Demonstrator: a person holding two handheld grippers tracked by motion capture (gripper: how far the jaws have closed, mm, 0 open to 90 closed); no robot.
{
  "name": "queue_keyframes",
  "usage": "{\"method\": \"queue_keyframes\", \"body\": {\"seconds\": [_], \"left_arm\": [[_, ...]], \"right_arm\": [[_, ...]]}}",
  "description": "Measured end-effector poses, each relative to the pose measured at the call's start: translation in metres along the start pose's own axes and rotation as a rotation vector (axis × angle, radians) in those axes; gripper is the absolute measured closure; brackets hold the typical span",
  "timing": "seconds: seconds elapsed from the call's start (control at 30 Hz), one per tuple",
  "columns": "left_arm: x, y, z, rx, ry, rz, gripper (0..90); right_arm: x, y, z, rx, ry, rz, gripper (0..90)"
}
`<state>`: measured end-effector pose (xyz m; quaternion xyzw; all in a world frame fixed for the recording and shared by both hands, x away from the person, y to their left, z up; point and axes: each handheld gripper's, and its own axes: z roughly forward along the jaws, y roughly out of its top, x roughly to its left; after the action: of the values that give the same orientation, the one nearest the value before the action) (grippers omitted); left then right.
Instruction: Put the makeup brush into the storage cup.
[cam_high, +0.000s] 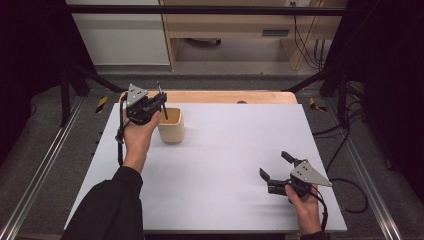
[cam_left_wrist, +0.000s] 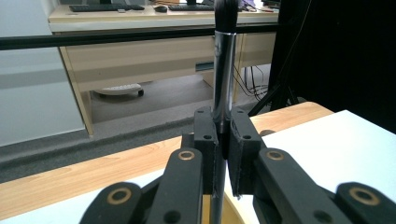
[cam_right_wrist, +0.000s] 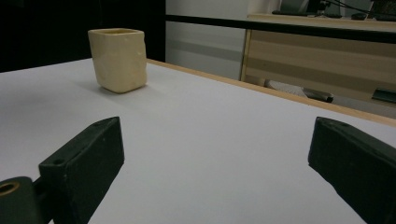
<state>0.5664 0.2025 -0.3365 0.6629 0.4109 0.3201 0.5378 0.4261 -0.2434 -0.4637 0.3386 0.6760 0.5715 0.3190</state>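
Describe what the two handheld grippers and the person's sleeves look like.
Both grippers are black with blocky black jaws. The left gripper and right gripper each carry a grey three-cornered plate on top, and a black cable trails from each. Brass-coloured pivot rings show on the left gripper's linkage arms. The person's left sleeve is dark, long and reaches the wrist.

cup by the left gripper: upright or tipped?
Upright. The cream cup stands on its base on the white table, open mouth up in the high view; the right gripper view shows it standing too.

Matt cream cup (cam_right_wrist: 119, 59) with a smooth, faintly uneven skin, glossy metal brush handle (cam_left_wrist: 223, 70) clamped by matt black plastic left gripper (cam_left_wrist: 223, 140), smooth matt white table (cam_high: 235, 150) edged in pale wood
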Motion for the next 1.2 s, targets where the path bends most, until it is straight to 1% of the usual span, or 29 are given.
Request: {"method": "queue_keyframes", "body": {"seconds": [0.13, 0.17, 0.2, 0.23, 0.27, 0.4, 0.47, 0.53, 0.6, 0.8, 0.93, 1.2], "left_arm": [[-0.002, 0.0, 0.001, -0.001, 0.006, 0.011, 83.6], [-0.002, -0.001, 0.002, -0.004, -0.001, 0.011, 83.6], [-0.003, -0.001, 0.002, -0.002, 0.005, 0.013, 83.6], [-0.003, -0.001, 0.003, -0.004, -0.001, 0.014, 83.6], [-0.003, -0.002, 0.003, 0.001, 0.004, 0.017, 83.6], [-0.003, -0.003, 0.006, -0.012, 0.003, 0.018, 83.6], [-0.003, -0.003, 0.006, -0.013, 0.01, 0.016, 83.6], [-0.003, -0.003, 0.008, -0.016, 0.005, 0.018, 83.6], [-0.004, -0.004, 0.009, -0.012, 0.01, 0.018, 83.6], [-0.004, -0.005, 0.011, -0.017, 0.011, 0.03, 83.6], [-0.003, -0.007, 0.012, -0.015, 0.014, 0.023, 83.6], [-0.003, -0.01, 0.015, -0.014, 0.014, 0.023, 83.6]], "right_arm": [[0.0, 0.0, 0.0, 0.0, 0.001, -0.001, 3.8], [0.0, 0.0, 0.0, 0.0, 0.001, -0.002, 3.8], [0.0, 0.0, 0.0, 0.001, 0.0, -0.002, 3.8], [0.0, 0.0, 0.0, 0.001, 0.0, -0.002, 3.8], [0.0, 0.0, 0.0, 0.001, 0.0, -0.002, 3.8], [0.0, 0.0, 0.0, 0.002, 0.0, 0.002, 3.9], [0.0, 0.0, 0.0, 0.003, -0.002, 0.001, 3.8], [-0.001, -0.001, 0.0, 0.003, -0.002, 0.001, 3.8], [-0.001, -0.001, 0.0, 0.003, -0.001, 0.001, 3.8], [-0.002, -0.002, 0.0, 0.004, -0.002, 0.001, 3.8], [-0.001, -0.002, -0.001, 0.006, -0.002, -0.001, 3.8], [-0.001, -0.002, -0.001, 0.001, -0.005, -0.001, 3.9]]}}
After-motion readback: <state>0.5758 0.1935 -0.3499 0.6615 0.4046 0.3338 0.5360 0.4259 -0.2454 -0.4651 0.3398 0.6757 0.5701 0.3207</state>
